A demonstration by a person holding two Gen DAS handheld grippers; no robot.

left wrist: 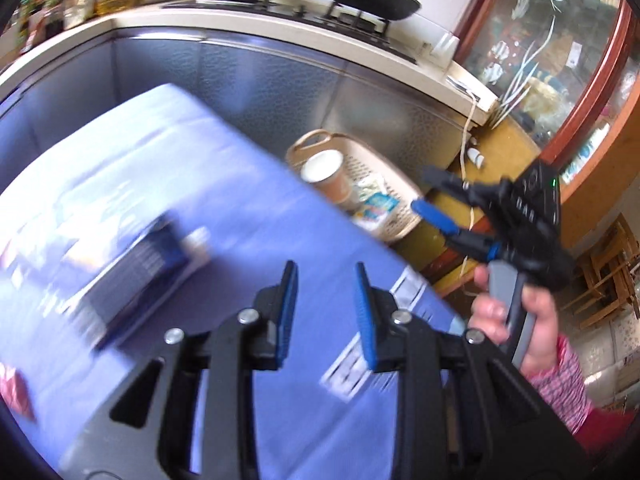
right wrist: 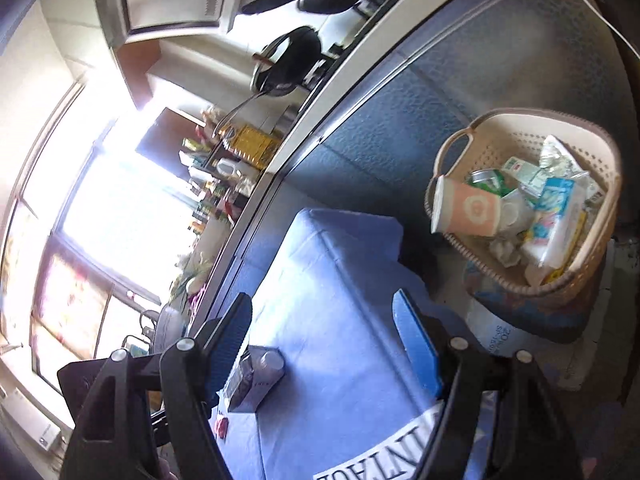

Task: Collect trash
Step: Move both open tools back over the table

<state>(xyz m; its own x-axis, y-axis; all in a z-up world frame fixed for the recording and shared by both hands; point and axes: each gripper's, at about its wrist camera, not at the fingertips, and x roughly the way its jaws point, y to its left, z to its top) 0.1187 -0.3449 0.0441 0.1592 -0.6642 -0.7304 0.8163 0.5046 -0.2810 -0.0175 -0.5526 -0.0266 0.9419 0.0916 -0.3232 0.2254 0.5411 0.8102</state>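
A beige perforated basket (right wrist: 592, 128) stands past the table's far corner and holds a paper cup (right wrist: 468, 208), a green can, crumpled paper and wrappers. In the left wrist view the basket (left wrist: 396, 200) and the cup (left wrist: 324, 176) show beyond the table edge. On the blue tablecloth (right wrist: 340, 272) lies a small dark-blue carton (right wrist: 256, 380), which is blurred in the left wrist view (left wrist: 140, 264). My left gripper (left wrist: 325, 266) hovers over the cloth, open, with nothing between its blue pads. My right gripper (right wrist: 322, 300) is open and empty; it also shows as the right gripper (left wrist: 424, 190) beside the basket.
A small red scrap (right wrist: 222, 428) lies on the cloth near the carton. Behind runs a counter (left wrist: 280, 28) with a stove and two black woks. A glass door in a wooden frame (left wrist: 592, 92), a hanging white cable (left wrist: 466, 128) and a wooden chair (left wrist: 612, 268) are on the right.
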